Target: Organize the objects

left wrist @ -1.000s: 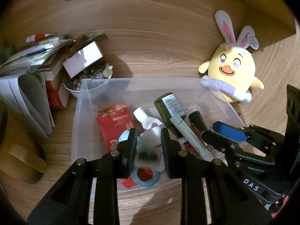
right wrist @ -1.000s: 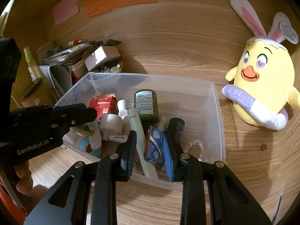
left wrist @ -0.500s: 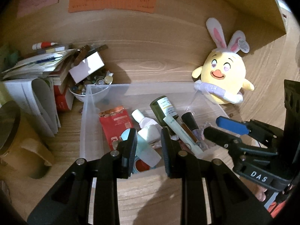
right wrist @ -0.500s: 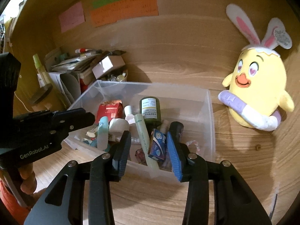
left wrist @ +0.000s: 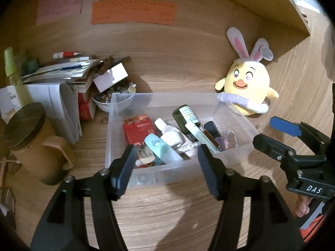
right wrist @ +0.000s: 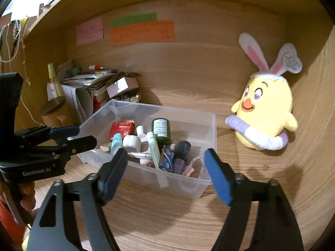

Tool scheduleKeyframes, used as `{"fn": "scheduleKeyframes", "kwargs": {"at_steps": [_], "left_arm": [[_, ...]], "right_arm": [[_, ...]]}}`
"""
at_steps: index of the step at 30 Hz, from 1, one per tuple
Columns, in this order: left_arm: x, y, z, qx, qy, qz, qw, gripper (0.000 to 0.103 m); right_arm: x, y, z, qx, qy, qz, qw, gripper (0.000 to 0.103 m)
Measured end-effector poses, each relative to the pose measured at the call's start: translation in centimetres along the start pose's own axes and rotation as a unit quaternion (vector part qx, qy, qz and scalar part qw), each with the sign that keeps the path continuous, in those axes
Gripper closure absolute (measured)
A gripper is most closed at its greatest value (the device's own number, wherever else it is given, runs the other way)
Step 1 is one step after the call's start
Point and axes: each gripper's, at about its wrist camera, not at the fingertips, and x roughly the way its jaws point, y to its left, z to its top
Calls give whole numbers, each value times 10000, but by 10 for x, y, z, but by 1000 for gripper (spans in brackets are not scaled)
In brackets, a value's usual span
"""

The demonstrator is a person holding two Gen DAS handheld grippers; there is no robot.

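A clear plastic bin (left wrist: 163,93) (right wrist: 146,106) stands on the wooden desk. It holds a red packet (left wrist: 138,128), a light blue tube (left wrist: 159,146), a dark green bottle (left wrist: 186,113) (right wrist: 161,129), a pale green tube (left wrist: 196,133) and other small toiletries. My left gripper (left wrist: 165,161) (right wrist: 69,140) hovers before the bin's near wall; its jaws are opening with nothing between them. My right gripper (right wrist: 165,159) (left wrist: 272,133) hangs to the right of it, jaws also opening and empty. A yellow plush chick (left wrist: 247,83) (right wrist: 266,108) leans against the back wall, right of the bin.
Left of the bin are a brown jar with a dark lid (left wrist: 27,133), a pile of papers and books (left wrist: 62,73), a bowl of small bits (left wrist: 113,98) and a spray bottle (left wrist: 12,73). Coloured notes (left wrist: 134,14) are stuck on the back wall.
Both grippers have drawn back and up from the bin and their jaws have spread wide. The light blue tube and a small blue packet, earlier between the fingers, now lie in the bin.
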Motion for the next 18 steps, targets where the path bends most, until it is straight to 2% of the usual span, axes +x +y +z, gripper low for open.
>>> {"fn": "scheduleKeyframes", "kwargs": {"at_steps": [2, 8, 10, 18], "left_arm": [[-4, -2, -3, 56, -42, 56, 10000, 31], [-13, -6, -11, 132, -235, 256, 9993, 11], [-14, -5, -14, 94, -252, 283, 9992, 8], [-12, -6, -25, 96, -189, 340, 9992, 7]], "right_arm": [[-3, 3, -2, -65, -41, -70, 9999, 21], [-7, 5, -12, -73, 5, -145, 9999, 17], [-6, 5, -16, -49, 17, -89, 9999, 16], [-1, 3, -26, 88, 126, 11, 9999, 16]]}}
